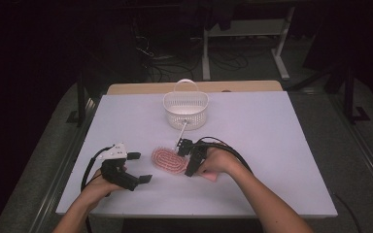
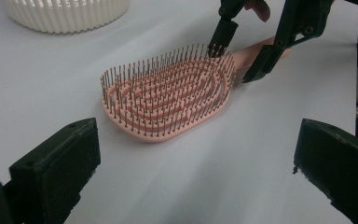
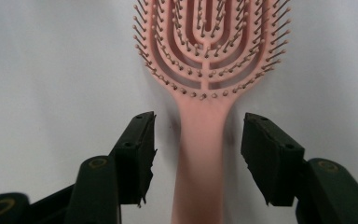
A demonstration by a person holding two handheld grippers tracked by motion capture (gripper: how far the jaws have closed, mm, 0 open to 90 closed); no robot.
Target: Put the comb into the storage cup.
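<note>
- Forearms come in at btm of high view; left gripper rests on table at front left, jaws wide apart w/ nothing between them.
- Left gripper view: its two black jaws stand far apart, bare table surface between, brush ahead of them.
- Pink hairbrush lies flat near table centre-front, bristles up, head twd the left gripper, handle under the right hand.
- Right gripper straddles the brush handle: one jaw each side, partly open, small gaps both sides, pads not pressing on it. Nothing held.
- Handle looks blurred in right gripper view.
- White basket w/ loop handle stands further back, well apart from brush.
</note>
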